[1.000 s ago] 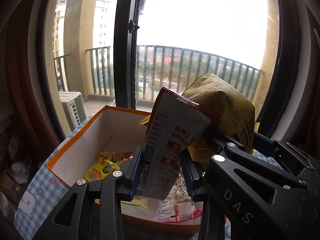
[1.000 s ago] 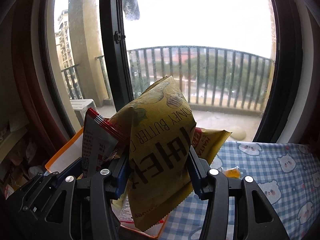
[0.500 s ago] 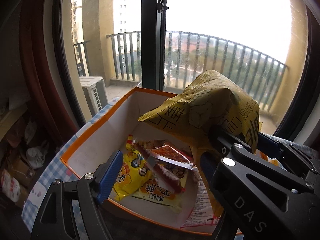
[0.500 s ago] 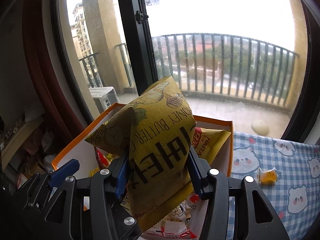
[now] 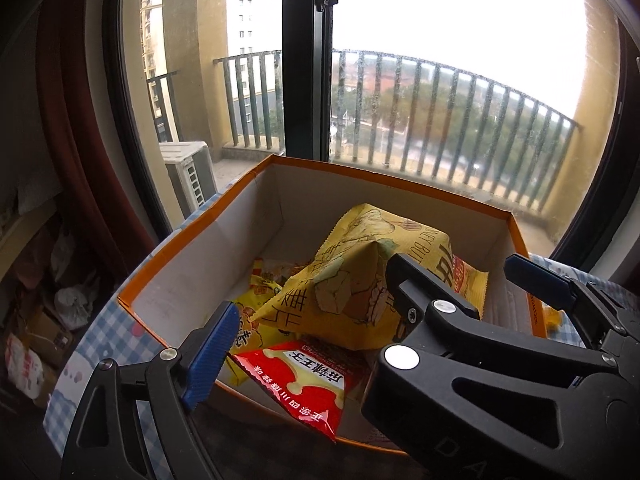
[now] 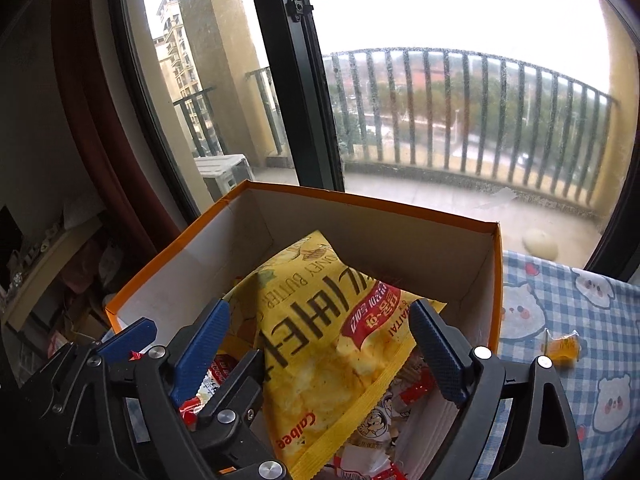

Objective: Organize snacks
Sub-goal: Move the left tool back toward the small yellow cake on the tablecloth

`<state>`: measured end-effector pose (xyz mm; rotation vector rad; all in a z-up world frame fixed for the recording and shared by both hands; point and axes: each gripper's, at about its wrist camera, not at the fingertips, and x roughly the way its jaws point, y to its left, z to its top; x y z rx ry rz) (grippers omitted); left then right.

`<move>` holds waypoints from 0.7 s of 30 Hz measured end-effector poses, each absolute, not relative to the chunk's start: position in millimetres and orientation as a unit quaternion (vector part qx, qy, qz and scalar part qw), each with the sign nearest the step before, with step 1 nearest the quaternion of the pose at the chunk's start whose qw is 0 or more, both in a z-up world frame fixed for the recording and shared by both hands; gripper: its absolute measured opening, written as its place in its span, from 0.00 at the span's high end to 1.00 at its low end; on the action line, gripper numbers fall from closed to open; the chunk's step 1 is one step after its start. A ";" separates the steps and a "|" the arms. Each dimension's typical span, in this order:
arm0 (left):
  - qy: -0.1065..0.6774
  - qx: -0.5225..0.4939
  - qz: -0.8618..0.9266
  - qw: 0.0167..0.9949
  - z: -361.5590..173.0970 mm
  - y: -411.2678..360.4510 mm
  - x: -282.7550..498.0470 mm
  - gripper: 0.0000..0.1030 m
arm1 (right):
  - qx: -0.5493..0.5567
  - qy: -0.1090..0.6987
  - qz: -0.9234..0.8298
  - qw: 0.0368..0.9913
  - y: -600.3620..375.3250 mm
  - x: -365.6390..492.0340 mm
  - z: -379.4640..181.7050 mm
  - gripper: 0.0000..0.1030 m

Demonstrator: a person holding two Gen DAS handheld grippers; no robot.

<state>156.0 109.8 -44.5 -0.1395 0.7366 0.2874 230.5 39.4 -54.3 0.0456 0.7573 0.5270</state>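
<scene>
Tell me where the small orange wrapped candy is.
Right wrist view, far right: the candy lies on the checked tablecloth, outside the orange box.

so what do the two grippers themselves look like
Both the left gripper and the right gripper are black plastic frames with triangular cut-outs, silver round pivot screws and ribbed blue pads on the fingers. Embossed letters "DA" show on one body. No cables or sleeves are visible.

Yellow chip bag [image 6: 328, 344]: "Calbee" is printed in red near the lower edge; "HONEY BUTTER" is partly readable, beside large Korean lettering and "HAITAI".
Red packet [image 5: 304, 384]: Chinese characters are printed in red on a yellow patch.
Gripper body [image 5: 460, 450]: "DA" is embossed.
</scene>
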 end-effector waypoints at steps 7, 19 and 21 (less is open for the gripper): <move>0.354 -0.072 0.133 0.923 -45.5 109.9 146.7 0.15 | 0.017 0.368 0.237 0.899 27.2 223.9 -52.9 0.08; 0.331 -0.068 0.120 0.934 -34.5 92.5 120.2 0.15 | 0.027 0.352 0.232 0.907 2.3 199.2 -40.3 0.08; 0.329 -0.070 0.116 0.934 -33.7 87.5 117.2 0.15 | 0.029 0.349 0.230 0.908 -3.9 195.4 -38.2 0.08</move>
